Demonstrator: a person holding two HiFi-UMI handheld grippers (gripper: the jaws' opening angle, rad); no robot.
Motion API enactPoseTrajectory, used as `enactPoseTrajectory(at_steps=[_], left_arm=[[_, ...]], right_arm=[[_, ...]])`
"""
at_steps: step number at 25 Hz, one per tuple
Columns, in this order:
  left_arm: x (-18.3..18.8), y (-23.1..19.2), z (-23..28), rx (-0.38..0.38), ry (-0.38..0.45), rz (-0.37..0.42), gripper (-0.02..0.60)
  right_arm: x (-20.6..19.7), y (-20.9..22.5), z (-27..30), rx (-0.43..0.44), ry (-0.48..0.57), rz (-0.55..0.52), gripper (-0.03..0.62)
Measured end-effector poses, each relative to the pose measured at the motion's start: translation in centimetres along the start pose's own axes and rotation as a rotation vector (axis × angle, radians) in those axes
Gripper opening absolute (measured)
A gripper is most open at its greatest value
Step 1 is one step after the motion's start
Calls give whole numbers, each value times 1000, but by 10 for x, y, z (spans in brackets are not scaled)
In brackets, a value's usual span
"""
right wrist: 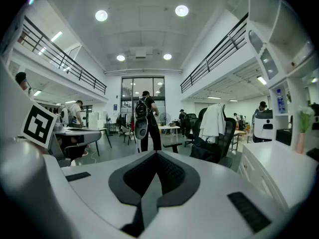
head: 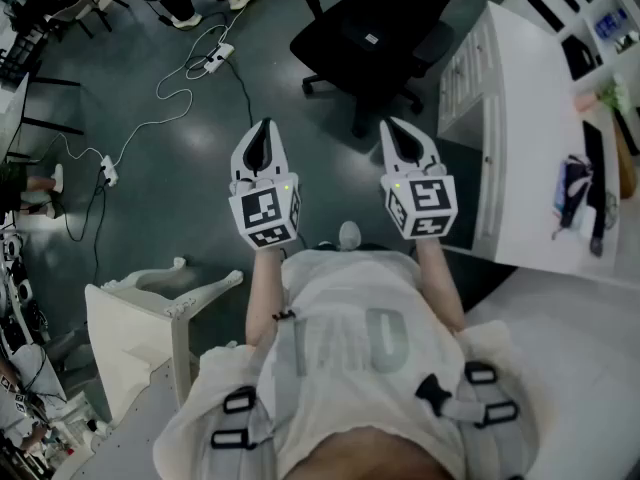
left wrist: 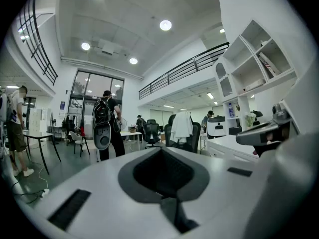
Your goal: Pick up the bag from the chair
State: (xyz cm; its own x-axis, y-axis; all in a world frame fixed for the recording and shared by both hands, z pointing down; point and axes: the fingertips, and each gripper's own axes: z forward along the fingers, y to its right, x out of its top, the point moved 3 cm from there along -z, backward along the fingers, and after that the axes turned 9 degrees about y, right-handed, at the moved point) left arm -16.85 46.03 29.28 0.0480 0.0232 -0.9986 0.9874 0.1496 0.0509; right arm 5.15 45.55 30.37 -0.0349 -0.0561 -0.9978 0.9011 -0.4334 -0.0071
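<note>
Both of your grippers are empty, jaws pressed together: the left gripper [head: 264, 140] and right gripper [head: 402, 140] sit side by side, nearly level, aimed at the chair [head: 330, 58] ahead. The bag [right wrist: 209, 149] looks to be the dark bundle on its seat, below the white garment [right wrist: 215, 119] hung over the backrest; from above it is hard to tell from the black seat. Step closer, spread one gripper's jaws wide before you reach, and go for a strap or top fold, not the garment. Mind the desk [head: 520, 118] close on your right and the cable [head: 165, 98] across the floor to your left; a person [right wrist: 147, 128] with a backpack [right wrist: 141, 108] stands further off
</note>
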Motion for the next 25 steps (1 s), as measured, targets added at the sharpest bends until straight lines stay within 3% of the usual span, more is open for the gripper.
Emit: enactPoseTrajectory(at_steps=[8, 16, 25], left_arm=[[-1, 6, 27, 0, -1, -1, 6], [-6, 7, 50, 12, -25, 2, 6], [-12, 3, 62, 37, -31, 1, 6]], right_arm=[[1, 17, 19, 22, 2, -15, 5], [-2, 42, 36, 6, -11, 74, 5], [-15, 33, 55, 68, -41, 57, 5]])
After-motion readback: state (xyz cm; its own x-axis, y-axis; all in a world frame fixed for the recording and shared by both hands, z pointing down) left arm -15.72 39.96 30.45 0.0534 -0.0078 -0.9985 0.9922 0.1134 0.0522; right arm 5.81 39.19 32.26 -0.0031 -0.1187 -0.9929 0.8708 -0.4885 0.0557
